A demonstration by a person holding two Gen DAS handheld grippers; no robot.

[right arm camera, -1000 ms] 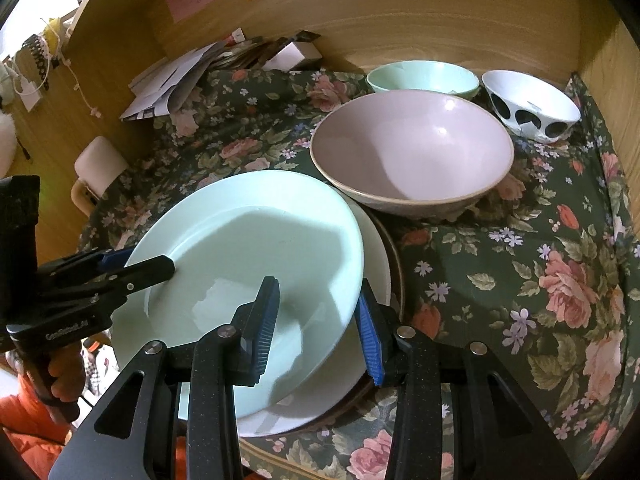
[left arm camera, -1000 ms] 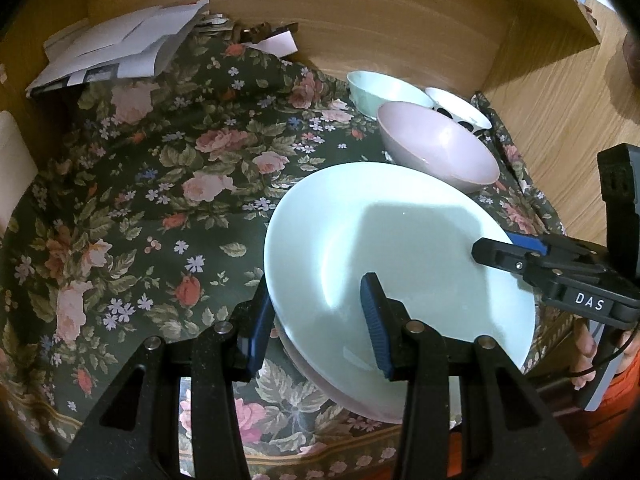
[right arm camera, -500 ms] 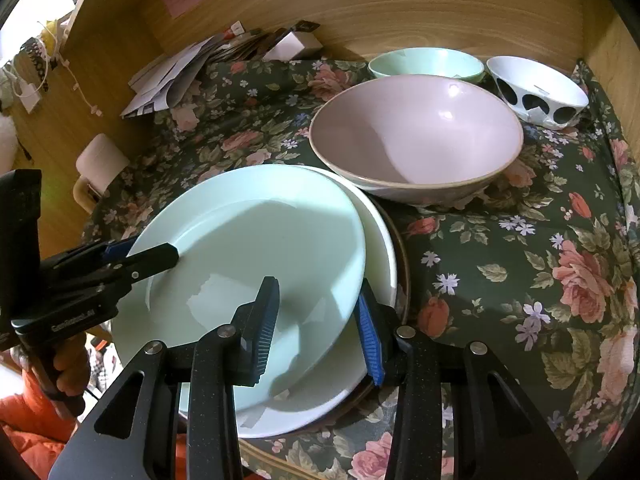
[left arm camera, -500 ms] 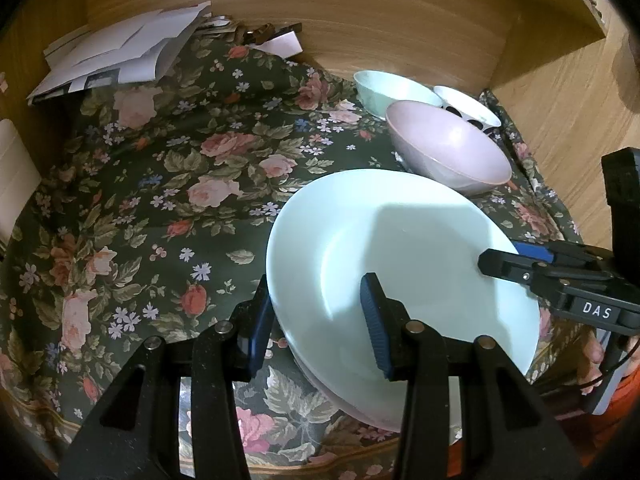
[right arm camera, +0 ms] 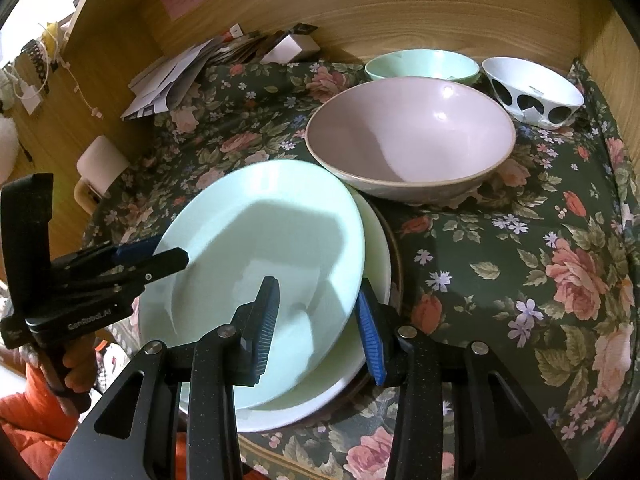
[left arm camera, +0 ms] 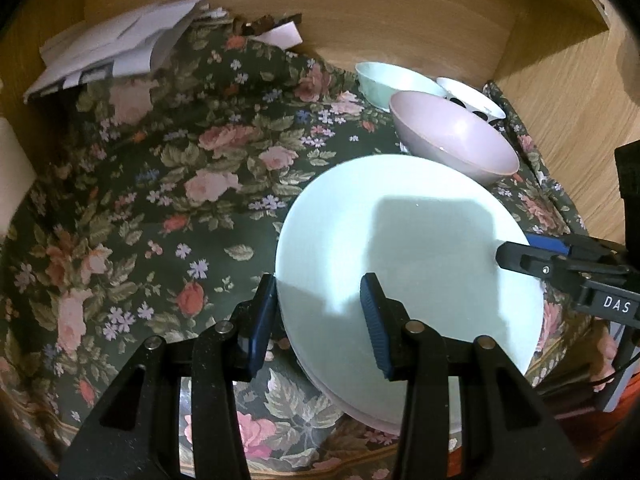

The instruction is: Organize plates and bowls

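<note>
Floral tablecloth (left arm camera: 168, 200) over the surface, wood panelling behind and to the side.

Mint-green plate (right arm camera: 260, 264) at near edge of the cloth, tilted, topmost on a stack: cream plate (right arm camera: 376, 256) beneath, dark brown rim of a third plate (right arm camera: 397, 256) showing under that.

Pink bowl (right arm camera: 412, 136) just beyond the mint-green plate, rim close to or touching it; cannot tell which. Mint bowl (right arm camera: 422, 65) behind the pink bowl, near the back wall. White bowl with black spots (right arm camera: 532, 92) beside the mint bowl, toward the right corner.

Loose papers (left arm camera: 116, 44) heaped well apart from the mint-green plate, at the far left corner of the cloth.

Left gripper (left arm camera: 318, 320) jaws apart, straddling the left rim of the mint-green plate: one pad outside the edge, one over the plate face. Not visibly clamped.

Right gripper (right arm camera: 318, 326) likewise spread, straddling the plate's right rim, inner pad over the face, outer pad above the cream plate.
</note>
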